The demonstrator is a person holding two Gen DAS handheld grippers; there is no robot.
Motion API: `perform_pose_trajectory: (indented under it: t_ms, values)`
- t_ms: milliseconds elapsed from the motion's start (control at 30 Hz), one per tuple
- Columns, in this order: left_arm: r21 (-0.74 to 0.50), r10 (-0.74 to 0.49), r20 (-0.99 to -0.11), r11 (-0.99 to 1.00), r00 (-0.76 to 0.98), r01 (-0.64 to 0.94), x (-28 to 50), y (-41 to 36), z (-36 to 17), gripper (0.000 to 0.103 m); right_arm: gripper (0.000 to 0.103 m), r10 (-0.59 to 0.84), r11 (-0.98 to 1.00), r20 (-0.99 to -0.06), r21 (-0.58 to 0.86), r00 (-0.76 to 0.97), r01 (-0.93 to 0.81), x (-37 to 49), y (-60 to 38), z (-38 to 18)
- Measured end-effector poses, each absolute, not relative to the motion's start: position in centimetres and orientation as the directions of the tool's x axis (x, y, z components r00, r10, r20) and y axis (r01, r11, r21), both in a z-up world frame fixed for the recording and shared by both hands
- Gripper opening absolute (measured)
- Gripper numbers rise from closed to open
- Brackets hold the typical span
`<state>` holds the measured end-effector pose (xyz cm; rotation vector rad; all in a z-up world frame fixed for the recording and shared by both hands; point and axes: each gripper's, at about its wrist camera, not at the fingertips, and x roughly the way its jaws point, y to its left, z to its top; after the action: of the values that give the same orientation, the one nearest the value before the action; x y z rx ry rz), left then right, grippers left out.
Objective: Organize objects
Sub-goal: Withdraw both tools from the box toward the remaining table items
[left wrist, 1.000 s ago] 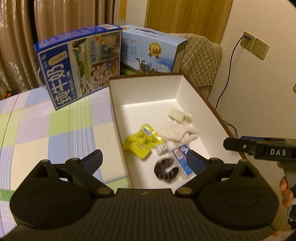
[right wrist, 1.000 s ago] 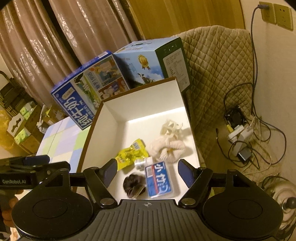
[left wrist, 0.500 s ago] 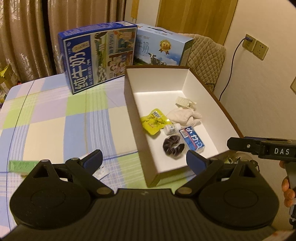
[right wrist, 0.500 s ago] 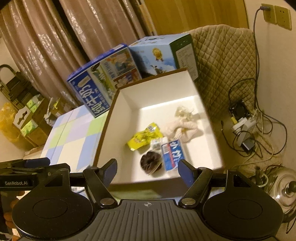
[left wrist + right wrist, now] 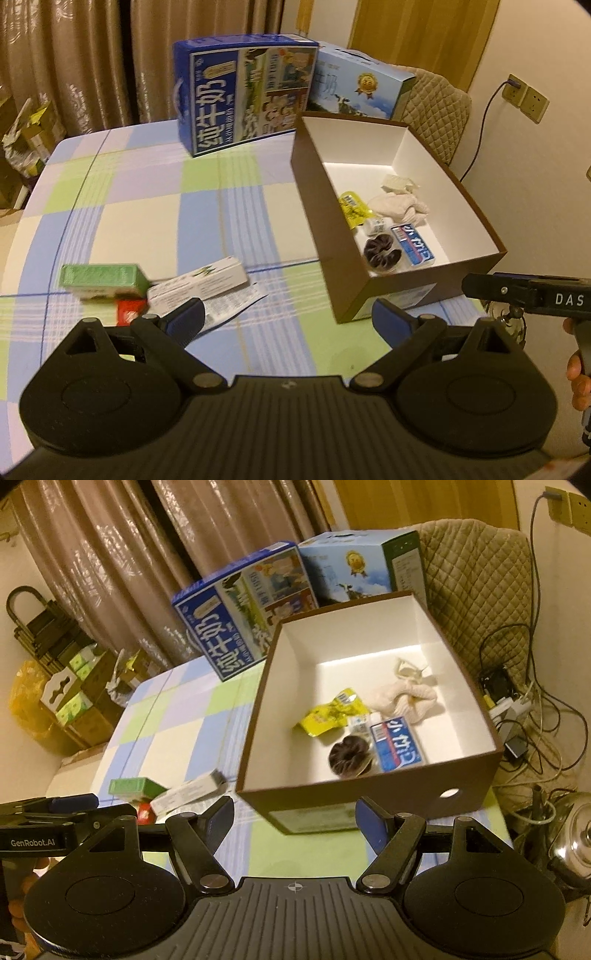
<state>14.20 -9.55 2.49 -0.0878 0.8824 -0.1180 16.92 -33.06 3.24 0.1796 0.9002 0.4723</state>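
Note:
A brown box with a white inside [image 5: 314, 206] [image 5: 255, 716] stands on the checked tablecloth. In it lie a yellow packet [image 5: 352, 206] [image 5: 332, 710], a cream cloth [image 5: 399, 205] [image 5: 406, 698], a blue-and-white pack [image 5: 413, 245] [image 5: 397, 744], a dark scrunchie [image 5: 380, 254] [image 5: 347, 758] and a small white bottle [image 5: 376, 226]. Left of the box lie a green box [image 5: 99, 278] [image 5: 135, 788], a white carton [image 5: 207, 280] [image 5: 188, 792], a paper leaflet [image 5: 232, 306] and a red item [image 5: 129, 310]. My left gripper [image 5: 288, 319] hangs open near the leaflet. My right gripper [image 5: 293, 821] stands open before the box's front wall.
Two blue milk cartons [image 5: 243, 99] [image 5: 358, 88] stand behind the box. A quilted chair [image 5: 476, 576] and tangled cables [image 5: 517, 701] are on the right, with a metal kettle [image 5: 572, 842] low down. Curtains [image 5: 92, 55] hang at the back; cardboard boxes [image 5: 74, 694] sit left of the table.
Both grippers have pulled back from over the brown box toward the table's near side. The green box, white carton and leaflet have come into view on the left.

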Motion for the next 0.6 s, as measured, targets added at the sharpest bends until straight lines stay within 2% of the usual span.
perform_pose_trajectory:
  t_ms: [600]
  values:
    - [-0.096, -0.016, -0.807, 0.99, 0.59, -0.104, 9.6, 0.1, 0.1, 0.095, 0.07, 0.497, 0.852, -0.755, 0.331, 0.427, -0.406, 14.4, -24.9, 0.2]
